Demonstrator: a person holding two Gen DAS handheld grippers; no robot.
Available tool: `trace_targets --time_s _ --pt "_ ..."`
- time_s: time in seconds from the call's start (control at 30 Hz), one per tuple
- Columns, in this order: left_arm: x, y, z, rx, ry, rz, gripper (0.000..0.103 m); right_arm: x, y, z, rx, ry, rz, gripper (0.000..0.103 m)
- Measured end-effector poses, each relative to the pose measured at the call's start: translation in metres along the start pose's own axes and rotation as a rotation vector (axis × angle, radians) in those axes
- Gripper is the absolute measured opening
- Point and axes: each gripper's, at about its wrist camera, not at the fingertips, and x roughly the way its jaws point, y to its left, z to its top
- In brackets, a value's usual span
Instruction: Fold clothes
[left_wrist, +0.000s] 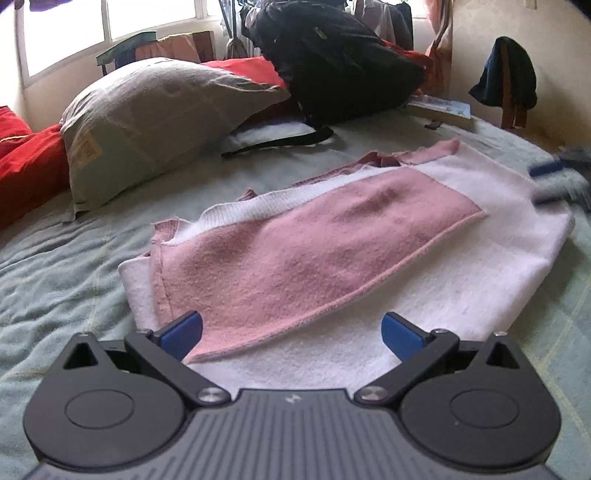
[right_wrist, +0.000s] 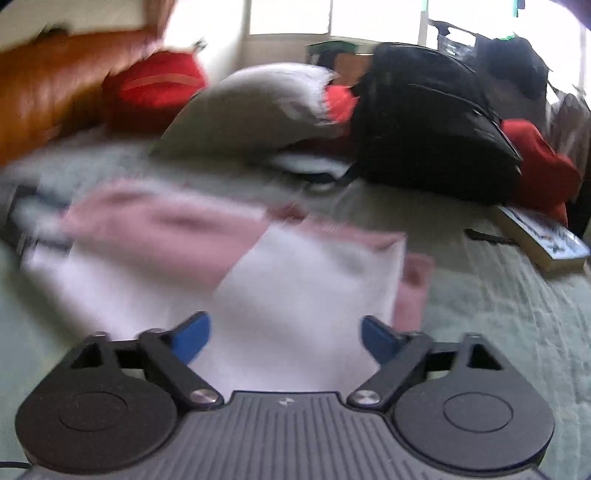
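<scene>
My left gripper (left_wrist: 291, 334) is hovering with its blue fingers spread wide and nothing between them, just over the near edge of the pink-and-white garment (left_wrist: 332, 240). My right gripper (right_wrist: 286, 338) is likewise standing wide and gripping nothing, above the garment's white panel (right_wrist: 295, 295); that view is smeared with motion, so finer details of the cloth there are uncertain.

The garment is lying on the pale green bedspread (left_wrist: 55, 266), well short of the grey pillow (left_wrist: 155, 118) and the black backpack (left_wrist: 332, 59) beyond it. A pink sleeve is lying crosswise over the white body, and in the right view a white panel is lying over a pink layer that is peeking out beside it. So I am judging the garment as partly folded: sleeve tucked in, body gathered toward a rough rectangle.

It is not yet a tidy bundle. The outline is running long, and the edges nearest the pillow are sitting uneven, with ribbed trim showing. At least one more fold across the length looks outstanding, plus squaring up. No other clothes awaiting folding are showing near the garment.
</scene>
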Motion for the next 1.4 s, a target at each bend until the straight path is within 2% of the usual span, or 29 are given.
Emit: trace_targets --time_s 0.1,0.27,0.43,0.47,0.53,0.57,0.67,0.8,1.03,1.07,1.13,1.2,1.23,1.3,1.4 --pt "-0.011 -0.010 -0.003 0.001 -0.018 -0.011 0.102 0.020 -0.044 0.012 0.161 0.005 0.018 0.063" --pt "-0.038 -0.034 -0.009 0.012 -0.068 -0.092 0.102 0.049 -0.092 0.006 0.381 0.024 0.182 0.058" --pt "-0.038 -0.040 -0.011 0.021 -0.064 -0.102 0.102 0.084 -0.113 0.007 0.530 0.037 0.305 0.058" --pt "-0.038 -0.041 -0.011 0.023 -0.063 -0.102 0.102 0.092 -0.118 0.007 0.561 0.040 0.327 0.053" --pt "-0.037 -0.043 -0.012 0.027 -0.061 -0.104 0.102 0.097 -0.125 0.000 0.630 0.031 0.327 0.030" --pt "-0.037 -0.044 -0.012 0.029 -0.059 -0.105 0.102 0.097 -0.129 -0.004 0.662 0.030 0.313 0.014" --pt "-0.036 -0.047 -0.013 0.034 -0.056 -0.107 0.102 0.087 -0.134 -0.016 0.719 -0.004 0.328 0.013" --pt "-0.035 -0.050 -0.014 0.042 -0.051 -0.110 0.102 0.063 -0.121 -0.009 0.631 -0.031 0.259 0.012" --pt "-0.032 -0.045 -0.010 0.038 -0.059 -0.083 0.102 0.065 -0.117 -0.005 0.583 0.014 0.171 0.012" --pt "-0.032 -0.044 -0.008 0.045 -0.066 -0.070 0.102 0.058 -0.114 -0.003 0.566 0.010 0.143 0.015" --pt "-0.033 -0.041 -0.004 0.058 -0.077 -0.043 0.102 0.037 -0.101 0.002 0.488 -0.019 0.057 0.026" --pt "-0.031 -0.036 0.000 0.069 -0.090 -0.007 0.102 0.013 -0.077 0.008 0.350 -0.071 -0.039 0.048" --pt "-0.027 -0.033 0.001 0.071 -0.085 0.013 0.102 0.001 -0.062 0.010 0.277 -0.100 -0.062 0.051" --pt "-0.018 -0.028 -0.001 0.059 -0.057 0.030 0.102 -0.013 -0.035 0.010 0.174 -0.114 -0.049 0.057" --pt "-0.009 -0.025 -0.011 0.044 -0.010 0.006 0.102 -0.010 -0.005 -0.004 0.075 -0.049 -0.012 0.057"
